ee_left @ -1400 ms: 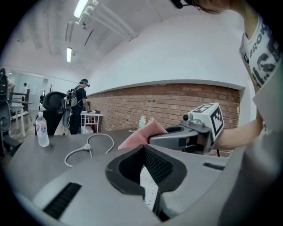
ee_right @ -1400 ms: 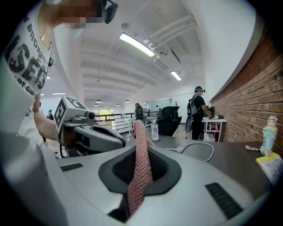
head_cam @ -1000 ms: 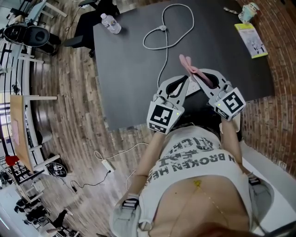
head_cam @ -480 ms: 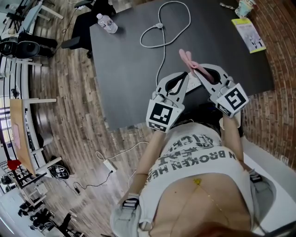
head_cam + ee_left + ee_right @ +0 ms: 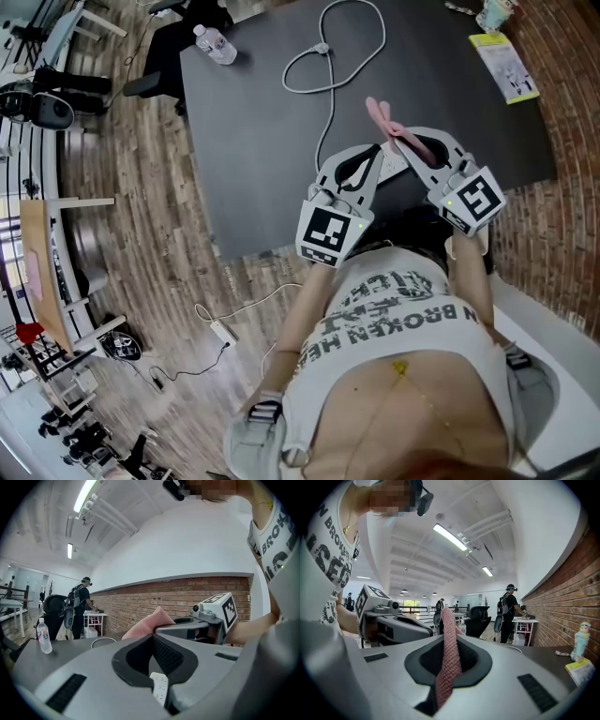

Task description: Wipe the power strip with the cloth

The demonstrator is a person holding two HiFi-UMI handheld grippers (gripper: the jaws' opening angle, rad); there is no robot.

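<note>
Over the near edge of the black table [image 5: 253, 141], my left gripper [image 5: 379, 148] is shut, its tips meeting with nothing between them. The white power strip [image 5: 395, 167] lies under it and shows through the oval gap behind the tips [image 5: 159, 686]. Whether the jaws rest on it I cannot tell. Its white cable [image 5: 335, 103] loops away to the plug. My right gripper [image 5: 394, 138] is shut on the pink cloth [image 5: 379, 114], which sticks out past its tips and hangs through its jaws [image 5: 450, 658], close beside the left gripper.
A water bottle [image 5: 209, 44] stands at the table's far left corner. A yellow-green leaflet [image 5: 504, 67] and a small figurine [image 5: 494, 14] sit at the far right. A brick wall runs along the right. A person with a backpack [image 5: 83, 605] stands far off.
Both grippers have shifted slightly farther over the table, the right one a little to the right. Both stay shut, the right one still on the cloth.
</note>
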